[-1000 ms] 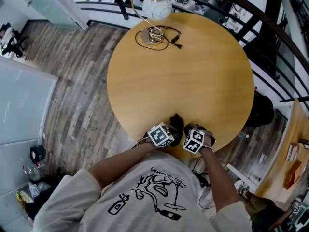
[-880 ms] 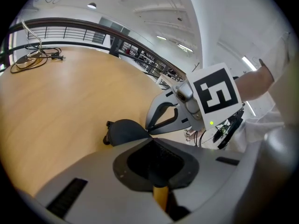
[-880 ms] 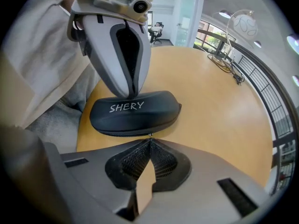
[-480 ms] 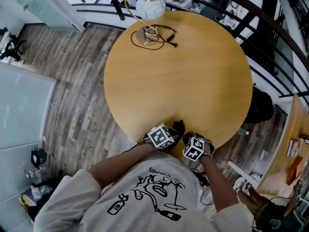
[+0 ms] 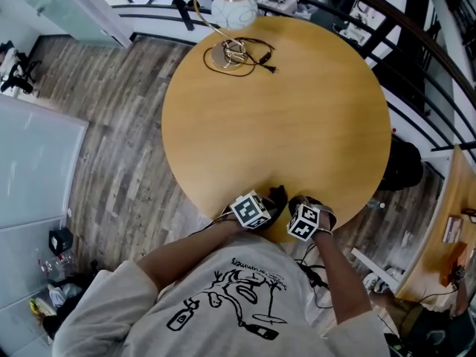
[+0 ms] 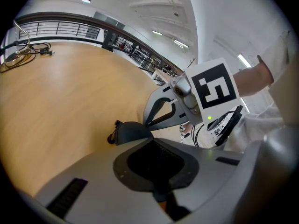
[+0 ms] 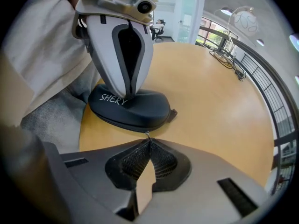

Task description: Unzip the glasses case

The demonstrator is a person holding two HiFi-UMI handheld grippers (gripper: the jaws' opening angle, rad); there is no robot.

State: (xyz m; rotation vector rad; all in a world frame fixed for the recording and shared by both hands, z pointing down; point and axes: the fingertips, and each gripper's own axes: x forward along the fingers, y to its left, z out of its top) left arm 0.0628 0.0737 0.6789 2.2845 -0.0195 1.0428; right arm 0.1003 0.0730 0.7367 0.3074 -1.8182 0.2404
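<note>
A black zipped glasses case [image 5: 277,196] lies at the near edge of the round wooden table [image 5: 297,110]. In the right gripper view the case [image 7: 140,110] bears white lettering, and my left gripper [image 7: 128,94] stands on its top with its fingers together. In the left gripper view, the case [image 6: 131,132] shows just past the shut left gripper [image 6: 148,141]. My right gripper [image 7: 148,138] is shut at the case's near seam, with a small metal zipper pull [image 7: 147,134] pinched at its tips. In the head view the left gripper [image 5: 269,205] and right gripper [image 5: 291,203] flank the case.
A globe lamp [image 5: 233,10] with a coiled black cable [image 5: 253,54] stands at the table's far edge. A dark railing [image 5: 416,65] curves behind the table. Wooden floor [image 5: 111,147] lies to the left. My shirt [image 7: 42,55] is close behind the case.
The right gripper drew back slightly toward the table edge, then returned beside the case. The left gripper has stayed on the case.
</note>
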